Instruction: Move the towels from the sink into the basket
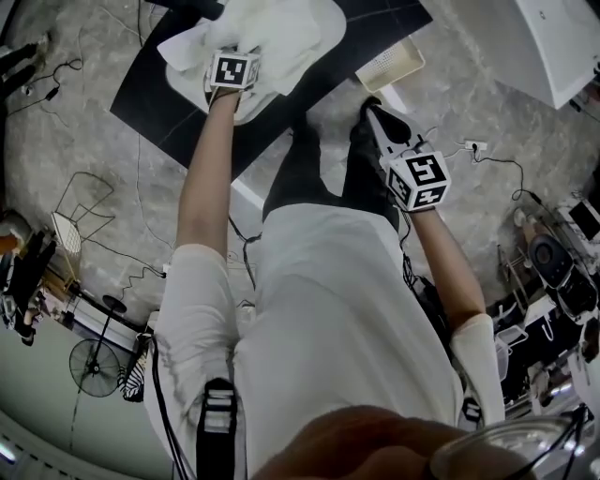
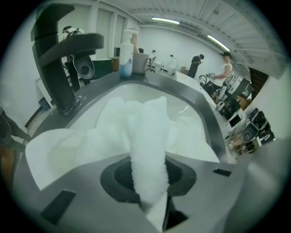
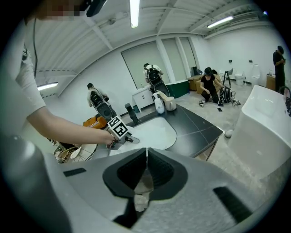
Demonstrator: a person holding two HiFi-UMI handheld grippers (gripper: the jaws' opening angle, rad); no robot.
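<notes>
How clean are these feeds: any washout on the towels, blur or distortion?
Head view: towels washed out to plain white, room edges curved. Left gripper view: towel near the jaws is soft, its folds barely readable, corners dark. Right gripper view: sharp, strong fisheye bend, ceiling lamp glares.

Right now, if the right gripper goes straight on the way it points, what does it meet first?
Likely the white sink set in the dark counter; the way there looks free, but depth is unclear.
</notes>
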